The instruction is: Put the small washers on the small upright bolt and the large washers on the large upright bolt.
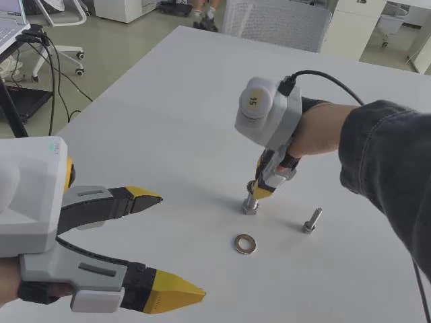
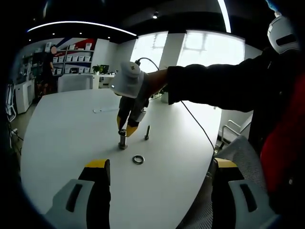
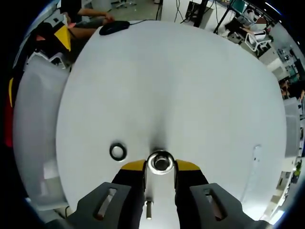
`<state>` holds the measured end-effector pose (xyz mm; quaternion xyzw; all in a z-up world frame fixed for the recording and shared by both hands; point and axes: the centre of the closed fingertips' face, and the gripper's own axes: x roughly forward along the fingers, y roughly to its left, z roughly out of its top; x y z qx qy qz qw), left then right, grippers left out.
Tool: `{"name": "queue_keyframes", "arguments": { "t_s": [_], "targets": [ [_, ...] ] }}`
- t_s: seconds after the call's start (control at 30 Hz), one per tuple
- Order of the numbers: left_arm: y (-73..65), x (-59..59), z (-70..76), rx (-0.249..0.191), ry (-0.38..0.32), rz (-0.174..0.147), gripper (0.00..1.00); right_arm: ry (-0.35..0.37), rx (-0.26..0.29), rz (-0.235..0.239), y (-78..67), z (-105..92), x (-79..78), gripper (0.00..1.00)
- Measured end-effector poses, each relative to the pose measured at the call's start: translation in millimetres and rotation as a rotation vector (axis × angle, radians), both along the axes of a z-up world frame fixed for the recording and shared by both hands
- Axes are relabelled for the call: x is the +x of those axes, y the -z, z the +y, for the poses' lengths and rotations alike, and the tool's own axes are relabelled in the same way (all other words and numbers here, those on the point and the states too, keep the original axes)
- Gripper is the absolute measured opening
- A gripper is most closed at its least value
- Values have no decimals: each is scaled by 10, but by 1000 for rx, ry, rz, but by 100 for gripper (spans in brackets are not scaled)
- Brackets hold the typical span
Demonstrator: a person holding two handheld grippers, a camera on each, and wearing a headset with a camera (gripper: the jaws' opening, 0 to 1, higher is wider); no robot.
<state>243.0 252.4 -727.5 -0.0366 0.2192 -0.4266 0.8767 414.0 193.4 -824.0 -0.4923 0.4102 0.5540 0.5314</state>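
Note:
The large upright bolt [image 1: 250, 203] stands on the white table [image 1: 168, 121], hex head down. My right gripper [image 1: 260, 189] reaches down to the top of this bolt and is shut on a large washer [image 3: 160, 162], a shiny ring held between the yellow fingertips [image 3: 136, 166]. The small upright bolt [image 1: 312, 220] stands to the right of the large one. Another large washer [image 1: 245, 243] lies flat on the table in front of the large bolt. My left gripper [image 1: 175, 245] hovers open at the near left, well away from the bolts, with nothing between its fingers.
A cable runs from the right gripper across the table's far right. Office chairs [image 1: 64, 13], cables and cabinets stand on the floor beyond the table's far edge. In the left gripper view, a person [image 2: 47, 67] stands by shelves in the background.

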Motion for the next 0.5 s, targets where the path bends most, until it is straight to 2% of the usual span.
{"name": "queue_keyframes", "arguments": {
  "t_s": [0.5],
  "targets": [
    [33,-5,30,2,-3,11,88,17,-2,30,272,15,-13,23]
  ]
}}
